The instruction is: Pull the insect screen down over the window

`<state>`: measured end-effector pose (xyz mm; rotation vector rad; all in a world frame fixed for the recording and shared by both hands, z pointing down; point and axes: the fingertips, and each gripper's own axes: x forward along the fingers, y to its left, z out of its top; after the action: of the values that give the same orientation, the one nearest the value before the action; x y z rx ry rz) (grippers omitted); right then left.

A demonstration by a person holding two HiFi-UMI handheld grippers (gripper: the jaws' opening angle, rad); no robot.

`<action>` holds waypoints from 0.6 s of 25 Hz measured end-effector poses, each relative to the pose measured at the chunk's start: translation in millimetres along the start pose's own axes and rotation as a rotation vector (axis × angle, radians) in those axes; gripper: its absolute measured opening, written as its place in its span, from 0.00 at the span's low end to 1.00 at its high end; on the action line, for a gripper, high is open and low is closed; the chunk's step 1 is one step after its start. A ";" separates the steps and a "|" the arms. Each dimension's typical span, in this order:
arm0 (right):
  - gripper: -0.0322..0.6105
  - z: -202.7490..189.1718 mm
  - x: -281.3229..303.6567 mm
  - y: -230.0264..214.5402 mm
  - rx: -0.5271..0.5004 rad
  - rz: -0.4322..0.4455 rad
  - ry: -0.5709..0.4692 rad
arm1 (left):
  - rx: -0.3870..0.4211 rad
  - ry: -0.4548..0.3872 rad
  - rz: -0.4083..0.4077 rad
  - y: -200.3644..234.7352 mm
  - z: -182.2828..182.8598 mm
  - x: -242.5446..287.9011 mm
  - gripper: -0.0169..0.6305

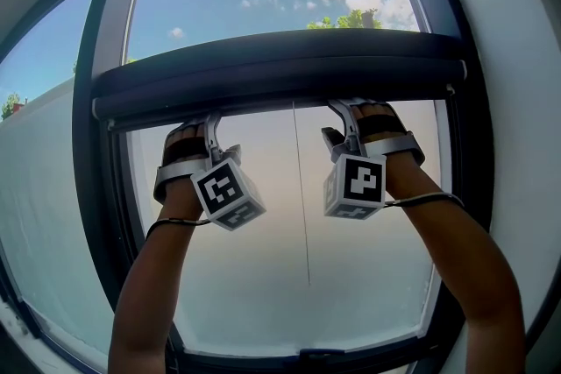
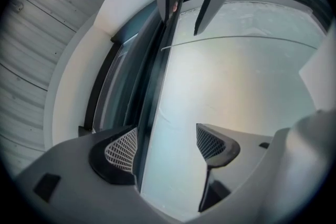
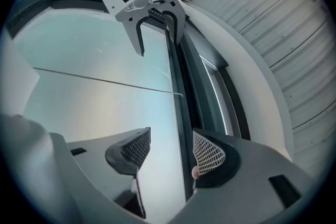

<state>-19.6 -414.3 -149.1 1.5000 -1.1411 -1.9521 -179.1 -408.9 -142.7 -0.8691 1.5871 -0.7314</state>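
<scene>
The dark, rounded horizontal bar of the insect screen is seen lying across the upper half of the dark-framed window, with blue sky and white clouds shown above it and a pale, hazy pane below. A thin cord is seen hanging from the bar's middle down over that pane.

Both arms are raised to the bar's underside. The left claw is held up at the lower edge of the bar left of the cord, and the right claw right of it, each with its marker cube turned towards the camera.

In the left gripper view the left claw is shown spread wide; the bar's dark edge runs just beside one mesh-patterned pad and is not pinched. In the right gripper view the right claw is likewise spread, with the dark edge passing between its pads, close to one, ungripped.
</scene>
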 end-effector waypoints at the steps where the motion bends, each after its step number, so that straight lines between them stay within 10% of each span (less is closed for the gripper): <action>1: 0.41 0.7 0.6 -3.0 -0.003 -0.010 0.001 | 0.001 -0.003 0.007 2.4 1.9 -1.1 0.54; 15: 0.41 -3.8 21.5 -6.8 -0.006 0.046 0.050 | 0.022 0.019 -0.015 7.4 4.5 20.4 0.54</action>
<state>-22.0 -427.7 -167.5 1.4968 -1.1375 -1.8758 -177.8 -422.2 -160.4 -0.8614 1.5881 -0.7690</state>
